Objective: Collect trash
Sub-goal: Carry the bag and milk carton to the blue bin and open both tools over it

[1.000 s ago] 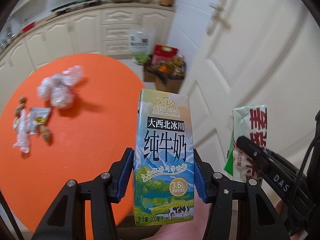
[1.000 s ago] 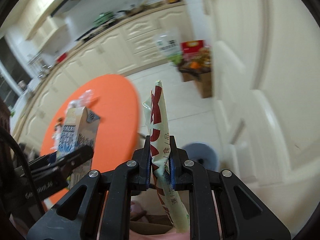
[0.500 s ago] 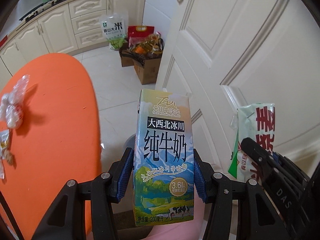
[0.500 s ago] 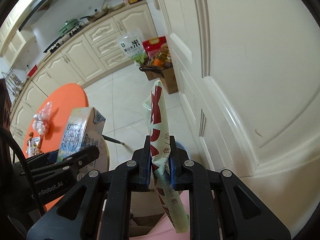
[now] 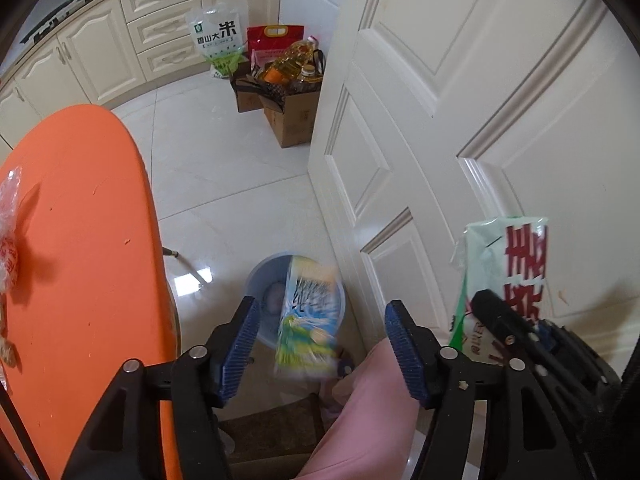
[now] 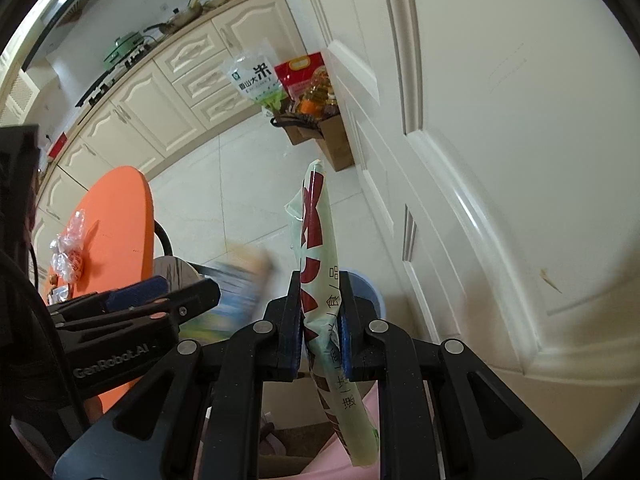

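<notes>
My left gripper is open. The blue-and-green milk carton is free of its pads, blurred, in the air above the blue bin on the floor. It shows as a blur in the right wrist view. My right gripper is shut on a pale green snack wrapper with red characters, held upright; the wrapper also shows in the left wrist view. The bin's rim shows behind the right fingers.
The orange round table is on the left with crinkled plastic trash on it. A white panelled door stands close on the right. Cardboard boxes and rice bags sit by the cabinets.
My left gripper has opened and the milk carton has dropped out toward the bin. Both grippers swung right, away from the table. The right gripper still holds the wrapper.
</notes>
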`<move>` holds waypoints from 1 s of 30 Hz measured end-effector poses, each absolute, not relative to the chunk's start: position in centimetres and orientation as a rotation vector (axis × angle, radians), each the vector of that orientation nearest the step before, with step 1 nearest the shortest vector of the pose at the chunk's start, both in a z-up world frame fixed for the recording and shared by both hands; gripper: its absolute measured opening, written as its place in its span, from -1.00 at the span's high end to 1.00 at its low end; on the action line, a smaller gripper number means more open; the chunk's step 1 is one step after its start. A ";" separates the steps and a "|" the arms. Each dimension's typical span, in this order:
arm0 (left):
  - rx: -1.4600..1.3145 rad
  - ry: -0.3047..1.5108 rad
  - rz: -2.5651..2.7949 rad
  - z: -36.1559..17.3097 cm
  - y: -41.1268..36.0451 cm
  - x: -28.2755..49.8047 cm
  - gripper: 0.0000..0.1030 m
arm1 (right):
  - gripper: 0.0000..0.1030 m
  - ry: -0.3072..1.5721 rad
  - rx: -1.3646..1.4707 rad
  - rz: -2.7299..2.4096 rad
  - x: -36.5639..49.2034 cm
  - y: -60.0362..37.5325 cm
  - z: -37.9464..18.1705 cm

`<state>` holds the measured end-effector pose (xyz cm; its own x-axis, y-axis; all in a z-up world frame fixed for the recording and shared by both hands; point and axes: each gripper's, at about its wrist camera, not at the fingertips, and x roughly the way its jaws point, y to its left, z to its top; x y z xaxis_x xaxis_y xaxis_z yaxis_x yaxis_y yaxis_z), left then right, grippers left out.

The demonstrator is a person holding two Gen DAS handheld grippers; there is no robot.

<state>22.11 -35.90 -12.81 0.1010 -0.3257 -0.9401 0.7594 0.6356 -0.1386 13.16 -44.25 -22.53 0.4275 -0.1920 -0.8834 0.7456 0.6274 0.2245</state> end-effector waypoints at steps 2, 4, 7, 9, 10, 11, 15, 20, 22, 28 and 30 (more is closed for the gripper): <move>0.439 1.223 -0.840 -13.0 -35.7 22.0 -0.19 | 0.72 0.963 0.682 -0.638 13.3 -44.4 -22.9; 0.438 1.225 -0.838 -13.1 -35.7 22.1 -0.19 | 0.72 0.966 0.688 -0.637 13.4 -44.6 -23.1; 0.416 1.230 -0.831 -13.0 -34.9 22.3 -0.20 | 0.72 0.969 0.695 -0.621 13.8 -44.8 -23.4; 0.408 1.232 -0.829 -12.4 -33.5 21.9 -0.21 | 0.72 0.969 0.700 -0.605 14.2 -44.8 -23.4; 0.408 1.230 -0.827 -12.1 -33.0 21.8 -0.21 | 0.72 0.969 0.701 -0.596 14.5 -44.7 -23.4; 0.404 1.225 -0.824 -11.8 -32.6 21.8 -0.21 | 0.69 0.967 0.702 -0.587 14.8 -44.5 -23.3; 0.381 1.205 -0.807 -11.0 -31.0 22.0 -0.25 | 0.57 0.941 0.715 -0.542 15.6 -43.8 -22.8; 0.348 1.187 -0.782 -10.2 -28.8 22.1 -0.29 | 0.43 0.932 0.693 -0.538 16.4 -43.0 -22.2; 0.340 1.190 -0.773 -10.2 -28.1 22.1 -0.29 | 0.43 0.936 0.697 -0.528 16.6 -42.7 -22.2; 0.316 1.200 -0.766 -9.6 -26.6 22.1 -0.29 | 0.43 0.944 0.674 -0.526 16.9 -41.6 -21.8; 0.311 1.194 -0.763 -9.3 -25.9 21.8 -0.29 | 0.42 0.945 0.661 -0.519 17.0 -41.1 -21.4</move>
<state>21.84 -25.91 -9.30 0.1601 -0.3667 -0.9165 0.6778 0.7158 -0.1680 17.02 -41.09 -21.41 0.4924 -0.1191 -0.8622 0.6644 0.6914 0.2839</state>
